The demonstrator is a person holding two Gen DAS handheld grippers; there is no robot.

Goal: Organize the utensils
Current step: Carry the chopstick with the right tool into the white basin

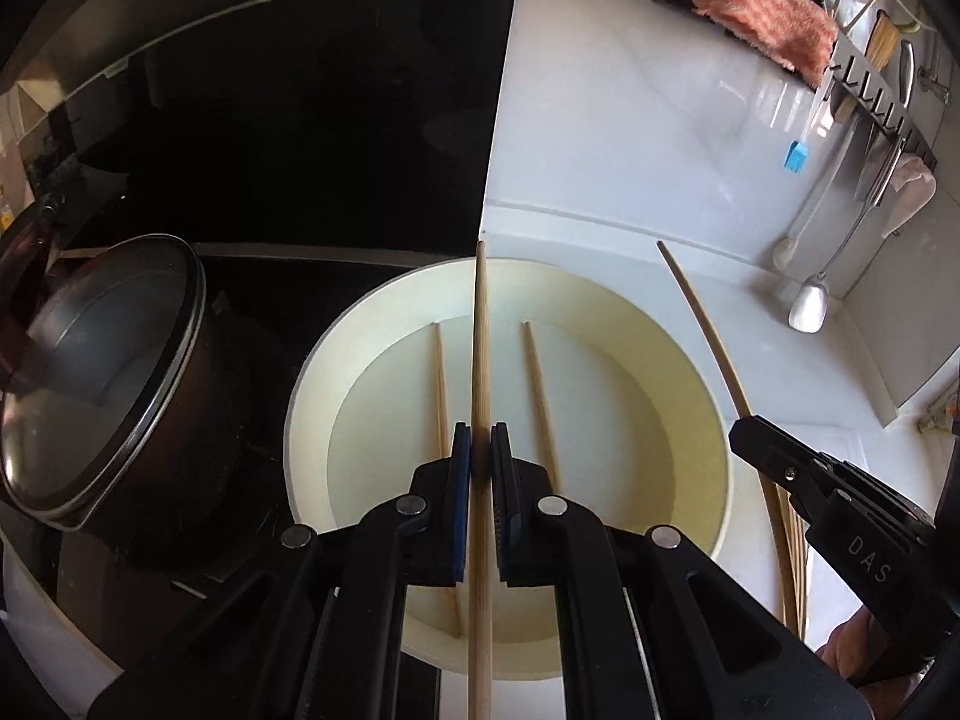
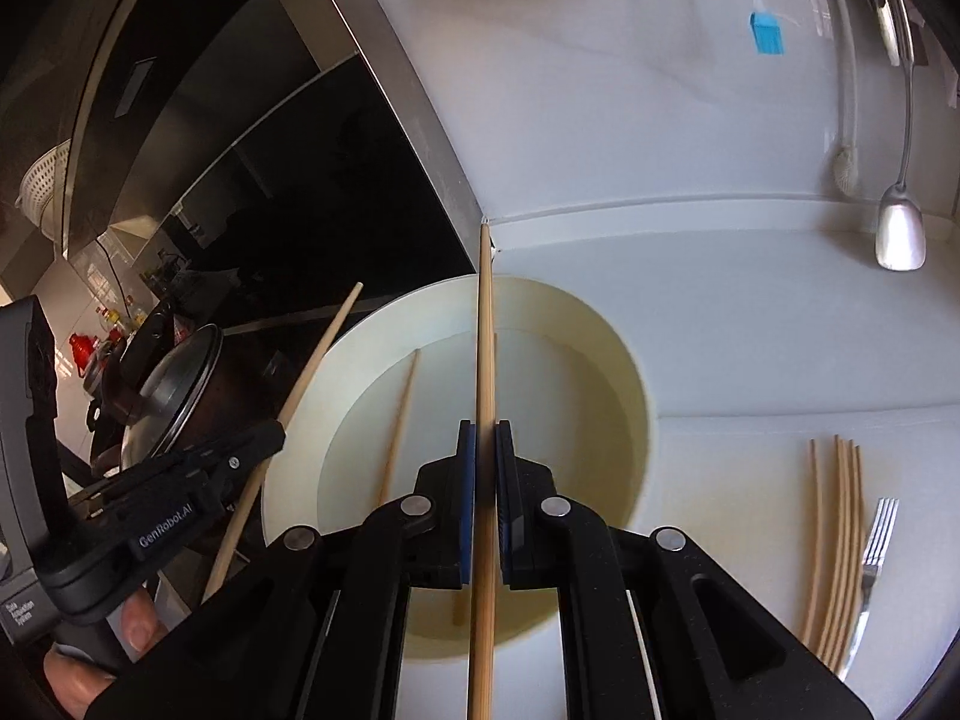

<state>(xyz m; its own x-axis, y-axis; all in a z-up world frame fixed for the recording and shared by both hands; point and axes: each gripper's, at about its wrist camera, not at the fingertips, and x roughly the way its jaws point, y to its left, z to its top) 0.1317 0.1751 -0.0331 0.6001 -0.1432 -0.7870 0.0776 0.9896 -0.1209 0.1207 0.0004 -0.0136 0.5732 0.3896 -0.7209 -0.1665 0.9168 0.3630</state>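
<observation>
- Two grippers, left gripper and right gripper, each have jaws clenched on one chopstick above the cream bowl.
- Two more chopsticks lie inside it.

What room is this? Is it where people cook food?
Most likely a home kitchen: a lidded pot sits on a black cooktop, and a ladle hangs over a white counter with chopsticks on it.

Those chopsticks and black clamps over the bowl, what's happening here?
A person is sorting utensils with two hand-held tools. The left gripper and the right gripper are each shut on one chopstick above a white bowl, where two chopsticks still lie. A bundle of chopsticks and a fork sit on the counter.
</observation>
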